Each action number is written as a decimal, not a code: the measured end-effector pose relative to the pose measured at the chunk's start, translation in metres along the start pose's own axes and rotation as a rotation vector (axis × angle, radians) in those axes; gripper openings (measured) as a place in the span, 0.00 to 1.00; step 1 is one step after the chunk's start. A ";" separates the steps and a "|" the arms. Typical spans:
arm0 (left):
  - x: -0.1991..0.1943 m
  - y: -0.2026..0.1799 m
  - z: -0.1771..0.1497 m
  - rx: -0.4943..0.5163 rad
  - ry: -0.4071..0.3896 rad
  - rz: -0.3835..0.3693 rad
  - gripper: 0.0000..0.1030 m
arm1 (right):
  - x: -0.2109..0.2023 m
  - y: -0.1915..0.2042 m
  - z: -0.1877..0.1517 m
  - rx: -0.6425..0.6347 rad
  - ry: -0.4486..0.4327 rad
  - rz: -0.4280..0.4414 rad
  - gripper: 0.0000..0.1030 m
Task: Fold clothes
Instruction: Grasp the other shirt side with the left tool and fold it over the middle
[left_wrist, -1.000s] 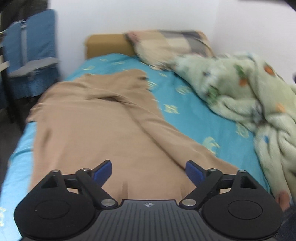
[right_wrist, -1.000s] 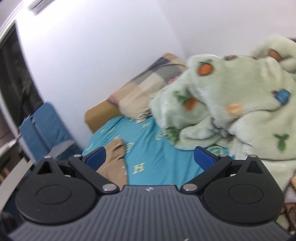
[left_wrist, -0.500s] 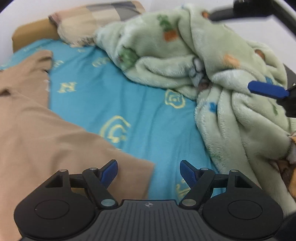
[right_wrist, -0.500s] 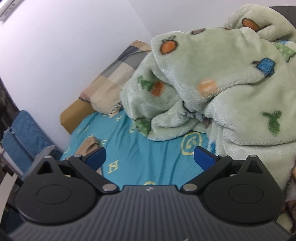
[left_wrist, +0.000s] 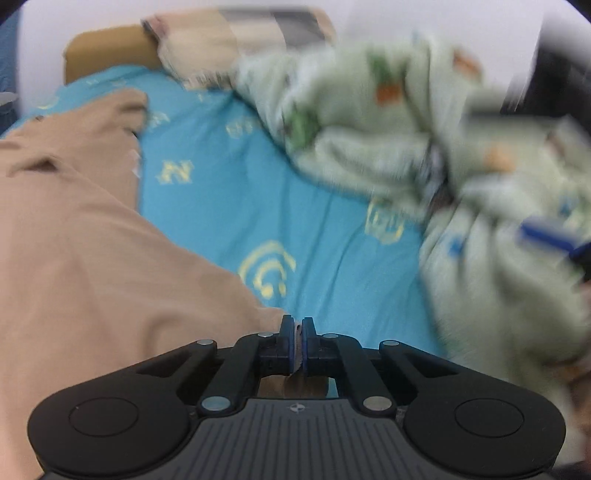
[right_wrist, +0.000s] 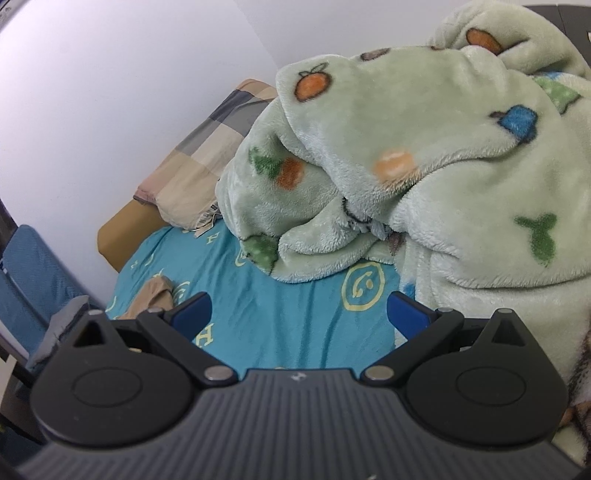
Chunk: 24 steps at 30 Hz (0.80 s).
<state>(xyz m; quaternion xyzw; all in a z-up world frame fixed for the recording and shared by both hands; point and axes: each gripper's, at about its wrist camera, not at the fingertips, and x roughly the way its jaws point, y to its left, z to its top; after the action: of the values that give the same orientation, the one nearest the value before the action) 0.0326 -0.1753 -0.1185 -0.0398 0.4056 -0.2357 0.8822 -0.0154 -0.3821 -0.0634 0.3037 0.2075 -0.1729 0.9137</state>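
Note:
A tan garment (left_wrist: 85, 251) lies spread over the left half of the blue bed sheet (left_wrist: 236, 206). My left gripper (left_wrist: 296, 332) is shut on the garment's near right corner, with cloth pinched between the blue pads. In the right wrist view only a small far piece of the tan garment (right_wrist: 155, 295) shows. My right gripper (right_wrist: 299, 310) is open above the blue sheet (right_wrist: 288, 325), holding nothing. Its blue fingertip (left_wrist: 546, 236) also appears, blurred, at the right of the left wrist view.
A heaped pale green fleece blanket (right_wrist: 424, 177) with fruit prints fills the right side of the bed. A checked pillow (right_wrist: 207, 147) lies at the head against a brown headboard (right_wrist: 125, 229). A blue chair (right_wrist: 33, 280) stands left of the bed.
My left gripper went from open over the garment's corner to shut on it. The right gripper edged closer to the blanket and stayed open.

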 end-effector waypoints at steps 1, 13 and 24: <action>-0.023 0.006 0.003 -0.031 -0.023 -0.018 0.04 | -0.002 0.001 0.000 -0.005 -0.002 0.000 1.00; -0.193 0.109 -0.041 -0.300 -0.001 0.098 0.04 | -0.030 0.036 -0.017 -0.143 0.024 0.115 1.00; -0.182 0.123 -0.056 -0.290 0.059 0.126 0.06 | -0.029 0.072 -0.043 -0.328 0.101 0.197 1.00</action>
<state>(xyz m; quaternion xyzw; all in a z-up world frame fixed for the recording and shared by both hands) -0.0635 0.0225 -0.0614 -0.1342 0.4627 -0.1199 0.8680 -0.0204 -0.2946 -0.0459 0.1780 0.2477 -0.0314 0.9518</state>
